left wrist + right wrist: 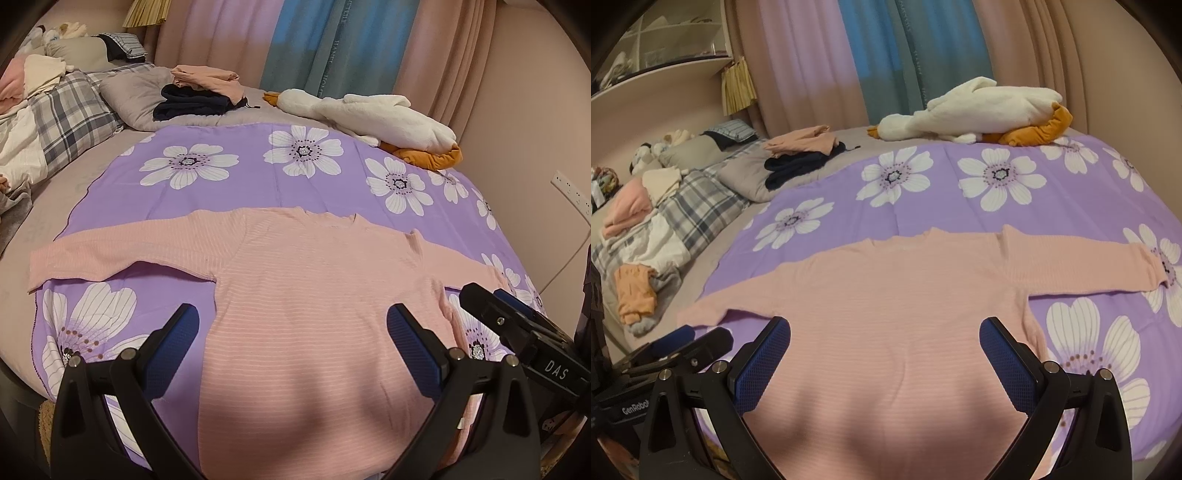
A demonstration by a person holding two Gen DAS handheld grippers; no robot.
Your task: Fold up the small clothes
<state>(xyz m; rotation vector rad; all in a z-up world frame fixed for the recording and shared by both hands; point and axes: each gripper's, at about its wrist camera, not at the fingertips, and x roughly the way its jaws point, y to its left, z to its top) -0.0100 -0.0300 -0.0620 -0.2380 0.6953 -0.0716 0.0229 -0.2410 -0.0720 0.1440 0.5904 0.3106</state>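
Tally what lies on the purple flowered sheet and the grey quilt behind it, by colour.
Pink: 2, the spread pink sweater and a folded pink garment
Navy: 1, folded navy garment
White: 1, plush goose
Total: 4

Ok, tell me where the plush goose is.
The plush goose lies at the bed's far side by the curtains, beyond the pink sweater and right of the folded clothes pile.

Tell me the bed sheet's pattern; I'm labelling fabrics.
Purple sheet with large white flowers, clearest in the right wrist view.
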